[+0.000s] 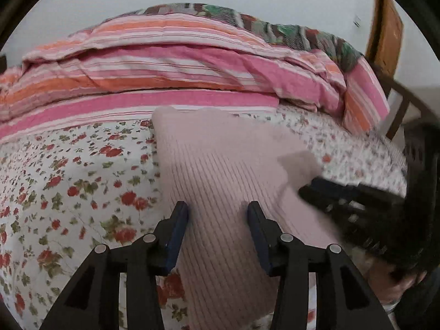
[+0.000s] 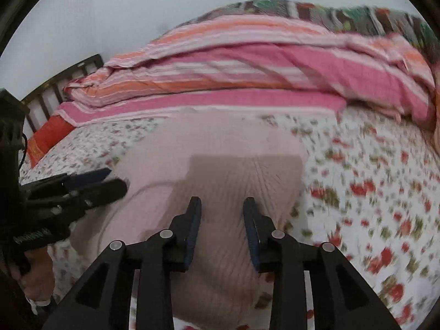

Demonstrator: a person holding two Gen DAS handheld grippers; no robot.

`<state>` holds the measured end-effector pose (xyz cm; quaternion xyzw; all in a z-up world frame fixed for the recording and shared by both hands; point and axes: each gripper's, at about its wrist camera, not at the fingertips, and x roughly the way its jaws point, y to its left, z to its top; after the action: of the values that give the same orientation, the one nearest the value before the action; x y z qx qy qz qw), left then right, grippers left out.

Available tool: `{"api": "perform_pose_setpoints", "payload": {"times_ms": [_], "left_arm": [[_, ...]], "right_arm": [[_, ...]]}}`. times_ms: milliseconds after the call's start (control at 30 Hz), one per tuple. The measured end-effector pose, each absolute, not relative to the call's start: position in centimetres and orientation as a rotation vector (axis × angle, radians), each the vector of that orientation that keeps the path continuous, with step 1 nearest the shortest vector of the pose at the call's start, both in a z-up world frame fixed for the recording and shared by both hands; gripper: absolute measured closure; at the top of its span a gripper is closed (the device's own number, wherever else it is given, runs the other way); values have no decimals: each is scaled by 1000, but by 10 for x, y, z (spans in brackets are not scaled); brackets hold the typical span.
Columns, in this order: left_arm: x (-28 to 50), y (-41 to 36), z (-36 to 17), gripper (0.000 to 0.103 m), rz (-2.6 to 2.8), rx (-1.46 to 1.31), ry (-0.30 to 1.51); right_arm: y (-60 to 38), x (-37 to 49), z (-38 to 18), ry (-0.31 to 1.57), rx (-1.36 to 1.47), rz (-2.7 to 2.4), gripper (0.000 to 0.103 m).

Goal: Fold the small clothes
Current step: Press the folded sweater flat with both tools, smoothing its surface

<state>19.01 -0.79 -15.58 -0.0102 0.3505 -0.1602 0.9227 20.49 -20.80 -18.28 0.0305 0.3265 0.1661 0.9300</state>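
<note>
A pale pink ribbed knit garment (image 1: 220,165) lies on the flower-print bed sheet (image 1: 68,178), reaching from the near edge toward the quilt. My left gripper (image 1: 217,206) hovers over its near part, jaws open, with nothing pinched between the blue pads. The right gripper (image 1: 330,192) comes in from the right at the garment's edge, blurred. In the right wrist view the same garment (image 2: 220,151) lies folded over on itself, and my right gripper (image 2: 222,201) stands open above it, its pads apart and free of cloth. The left gripper (image 2: 104,181) shows at the garment's left edge.
A folded pink and orange striped quilt (image 1: 165,63) runs across the back of the bed, with a dark patterned blanket (image 1: 275,27) behind it. A dark slatted bed end (image 2: 68,74) and a red cushion (image 2: 49,134) sit far left. A wooden door (image 1: 385,35) stands at right.
</note>
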Motion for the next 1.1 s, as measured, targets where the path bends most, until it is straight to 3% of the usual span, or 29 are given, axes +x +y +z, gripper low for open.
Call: {"api": "perform_pose_setpoints", "payload": {"times_ms": [300,400,500,600,867,967,1033,1100], "left_arm": [[179,-3,-162,56,-305,-50,693],[182,7,-156,47,-341,-107,702],[201,29,-148,42,-366,-216,705],[232,38,-146,42,-355,-260,745],[295,38,-167,38,-390,-338,835],[322,29,-172,43,-349,-325,863],[340,28,-176,64,-318,-339,873],[355,26,-178,70,-307,-345,874]], "right_arm": [[-203,198,-188,666,35,297,73],[-204,201,-177,689,28,320,73],[-209,210,-156,653,44,344,68],[-208,228,-144,595,39,316,49],[-228,262,-191,711,135,262,51],[-228,262,-194,710,137,259,51],[-227,261,-195,700,126,251,51],[-226,261,-198,697,127,249,51]]}}
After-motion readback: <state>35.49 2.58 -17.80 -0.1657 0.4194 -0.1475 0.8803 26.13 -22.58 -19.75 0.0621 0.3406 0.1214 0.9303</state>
